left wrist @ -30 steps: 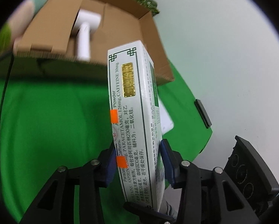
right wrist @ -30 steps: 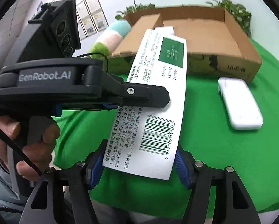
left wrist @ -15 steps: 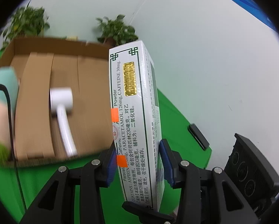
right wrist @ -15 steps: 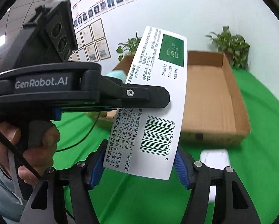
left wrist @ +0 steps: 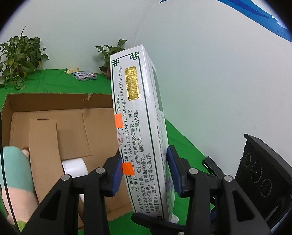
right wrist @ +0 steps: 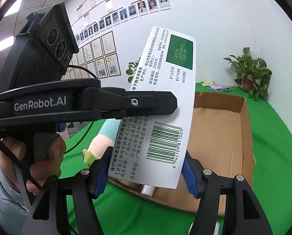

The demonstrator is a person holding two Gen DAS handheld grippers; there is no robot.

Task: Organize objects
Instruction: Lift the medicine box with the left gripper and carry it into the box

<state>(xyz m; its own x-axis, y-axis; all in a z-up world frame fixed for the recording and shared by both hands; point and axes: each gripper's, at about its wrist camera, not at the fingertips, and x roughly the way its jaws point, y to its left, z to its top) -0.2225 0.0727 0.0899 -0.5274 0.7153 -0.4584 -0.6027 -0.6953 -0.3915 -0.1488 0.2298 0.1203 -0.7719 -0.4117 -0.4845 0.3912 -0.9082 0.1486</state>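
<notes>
Holding medicine box [left wrist: 140,129] upright between both grippers: left gripper [left wrist: 144,173] clamped across thin faces, right gripper [right wrist: 146,171] pinching broad edges; carton [left wrist: 54,121] below-left, nearer left.

The setting looks like an office turned into a recording space. Beyond the right gripper [right wrist: 146,173], a white wall carries a staff chart of portrait photos [right wrist: 126,16] and rows of framed certificates [right wrist: 99,57]. Ahead of both grippers, a green cloth [right wrist: 278,146] covers the table, with potted plants [left wrist: 18,58] standing at its far edge against the wall.
</notes>
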